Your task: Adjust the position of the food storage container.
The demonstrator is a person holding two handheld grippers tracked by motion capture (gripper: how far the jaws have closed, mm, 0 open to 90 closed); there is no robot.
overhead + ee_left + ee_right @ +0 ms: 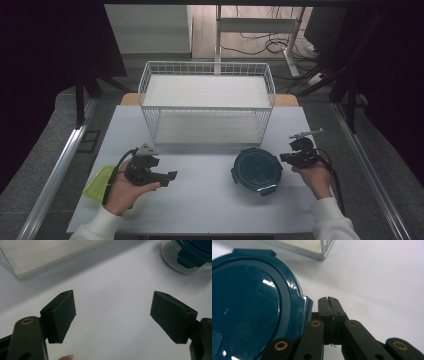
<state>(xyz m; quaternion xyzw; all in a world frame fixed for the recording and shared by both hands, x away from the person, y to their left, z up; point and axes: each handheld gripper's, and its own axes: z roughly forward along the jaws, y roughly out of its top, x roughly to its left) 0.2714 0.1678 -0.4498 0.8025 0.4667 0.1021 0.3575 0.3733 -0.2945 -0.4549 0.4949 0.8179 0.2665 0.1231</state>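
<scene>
Nearest me in the high view are both hands; my left gripper (167, 177) lies spread and idle on the white table (210, 200), while my right gripper (284, 158) sits just beside the right edge of the round dark-teal plastic lidded container (256, 169), in front of the white wire basket (207, 102). From the left gripper view, jaws stand wide apart with nothing between; the container (190, 252) lies well ahead to the right. From the right gripper view, jaws are pressed together on nothing, right against the lid's clasp tab (305, 307); I judge I should spread them and square up on that tab before pinching, keeping low.
</scene>
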